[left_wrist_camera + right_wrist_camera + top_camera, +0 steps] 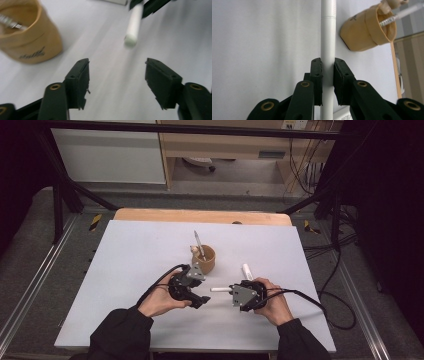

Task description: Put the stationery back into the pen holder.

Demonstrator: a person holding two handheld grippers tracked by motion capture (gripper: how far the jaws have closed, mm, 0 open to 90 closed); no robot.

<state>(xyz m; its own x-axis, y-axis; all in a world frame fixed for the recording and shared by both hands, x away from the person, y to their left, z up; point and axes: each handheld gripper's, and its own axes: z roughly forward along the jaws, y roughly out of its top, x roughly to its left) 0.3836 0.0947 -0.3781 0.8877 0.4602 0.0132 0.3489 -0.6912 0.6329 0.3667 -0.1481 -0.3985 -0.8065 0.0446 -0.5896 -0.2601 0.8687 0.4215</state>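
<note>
R gripper [327, 75] is clamped on the white pen [328, 37], held level just above the table [130, 270], about 5 o'clock from the brown cup [207, 260]. L gripper [117, 80] stands wide open w/ nothing between its jaws, the pen tip at its 12 o'clock. Risk: the pen looks slick & thin, so a skewed L grab could twist it out of R's pads, or knock the cup.

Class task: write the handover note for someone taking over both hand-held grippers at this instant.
Left hand-held gripper: open, nothing between its jaws.
Right hand-held gripper: shut on the white marker, held level above the table, free end toward the left gripper.
Tan cup: just beyond the left gripper, a pen already standing in it.
White cap-like piece: on the table beside the right gripper.
Left, probably: marker into the cup.
</note>
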